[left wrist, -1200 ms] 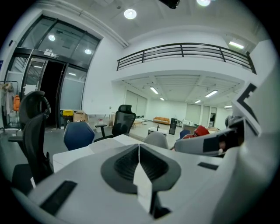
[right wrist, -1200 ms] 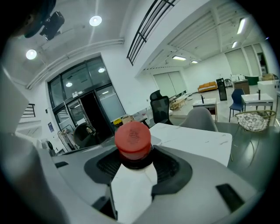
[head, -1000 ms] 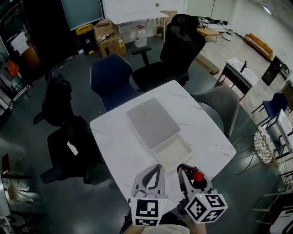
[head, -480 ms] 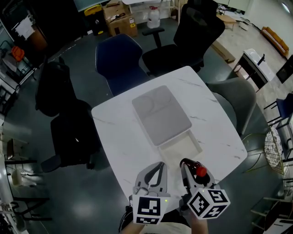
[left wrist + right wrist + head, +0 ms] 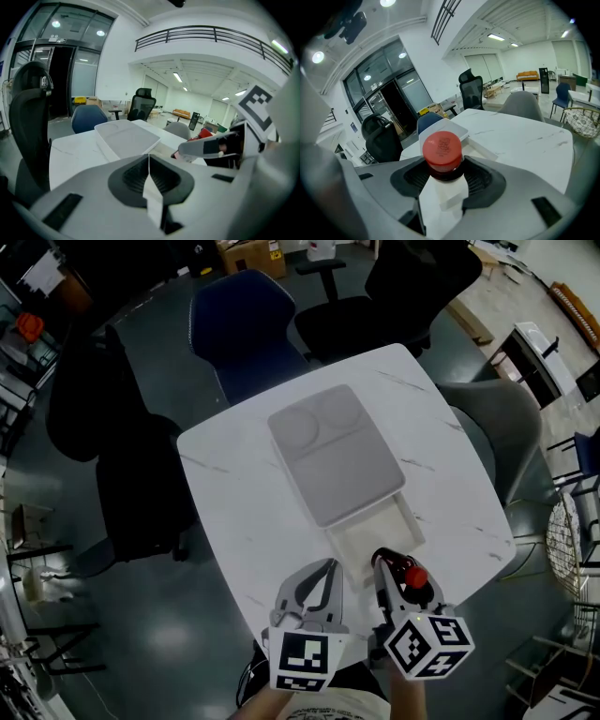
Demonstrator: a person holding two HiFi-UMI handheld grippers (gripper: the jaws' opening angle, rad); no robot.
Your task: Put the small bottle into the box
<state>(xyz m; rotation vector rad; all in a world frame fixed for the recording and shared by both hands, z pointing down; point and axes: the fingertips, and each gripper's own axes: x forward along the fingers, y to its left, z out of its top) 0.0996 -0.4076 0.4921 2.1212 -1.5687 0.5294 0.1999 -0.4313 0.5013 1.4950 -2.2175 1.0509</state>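
Two grippers are being held over the near edge of the white table (image 5: 234,512). The small bottle (image 5: 442,150), red-capped, is being gripped between the jaws of the right gripper (image 5: 396,568), just near of the box (image 5: 410,525). The left gripper (image 5: 325,568) is being kept with its jaws pressed together on nothing. The box's far part is being covered by a grey lid (image 5: 337,451), its near end lying open.

The flat grey lid (image 5: 336,454) lay behind the shallow white box (image 5: 370,535); my right gripper (image 5: 398,570) held the small red-capped bottle (image 5: 414,576) before it.
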